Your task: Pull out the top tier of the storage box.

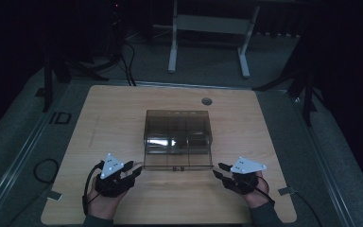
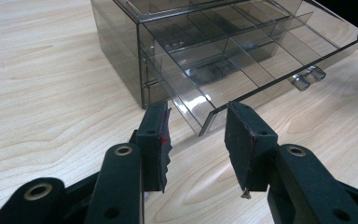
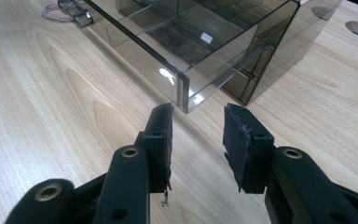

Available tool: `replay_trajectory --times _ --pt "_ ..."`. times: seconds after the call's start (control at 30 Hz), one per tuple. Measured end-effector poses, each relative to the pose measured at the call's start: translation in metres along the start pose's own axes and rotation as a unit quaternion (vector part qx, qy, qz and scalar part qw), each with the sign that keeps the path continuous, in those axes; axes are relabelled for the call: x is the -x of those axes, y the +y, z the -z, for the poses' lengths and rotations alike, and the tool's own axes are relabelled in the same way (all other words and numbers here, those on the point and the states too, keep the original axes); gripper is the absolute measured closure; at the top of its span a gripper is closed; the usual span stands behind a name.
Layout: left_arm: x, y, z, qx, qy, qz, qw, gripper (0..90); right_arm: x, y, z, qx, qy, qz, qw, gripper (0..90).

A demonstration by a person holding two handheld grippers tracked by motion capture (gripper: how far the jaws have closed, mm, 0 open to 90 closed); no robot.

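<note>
Right now both tools sit low on the pale, grained wooden table [image 1: 113, 118], one at each front corner of the smoky clear plastic drawer box [image 1: 177, 124]. Its pulled-out drawer [image 2: 242, 70], split by thin dividers, juts toward the person. The left gripper [image 2: 196, 140] has its flat black pads spread just short of the drawer's sharp corner. The right gripper [image 3: 196, 140] is likewise spread, gripping nothing.

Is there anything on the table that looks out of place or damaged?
The drawer of the smoky clear box stands pulled out toward the person, not closed. Pad material on the left tool and the right tool looks frayed at the edges. Nothing is spilled, and both tools are open, holding nothing.
</note>
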State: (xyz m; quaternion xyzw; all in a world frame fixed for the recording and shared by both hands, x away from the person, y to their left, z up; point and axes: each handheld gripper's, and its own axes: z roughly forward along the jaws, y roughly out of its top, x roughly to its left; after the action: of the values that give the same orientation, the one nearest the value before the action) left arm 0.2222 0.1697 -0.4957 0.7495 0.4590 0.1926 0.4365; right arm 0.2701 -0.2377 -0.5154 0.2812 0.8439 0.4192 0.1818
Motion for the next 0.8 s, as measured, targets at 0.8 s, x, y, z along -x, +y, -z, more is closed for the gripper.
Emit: replay_trajectory --times 0.8 --pt "-0.022 0.001 0.002 -0.038 0.000 0.001 0.9993 58.6 0.008 -0.011 -0.008 -0.015 -0.005 -0.011 0.9998 62.2"
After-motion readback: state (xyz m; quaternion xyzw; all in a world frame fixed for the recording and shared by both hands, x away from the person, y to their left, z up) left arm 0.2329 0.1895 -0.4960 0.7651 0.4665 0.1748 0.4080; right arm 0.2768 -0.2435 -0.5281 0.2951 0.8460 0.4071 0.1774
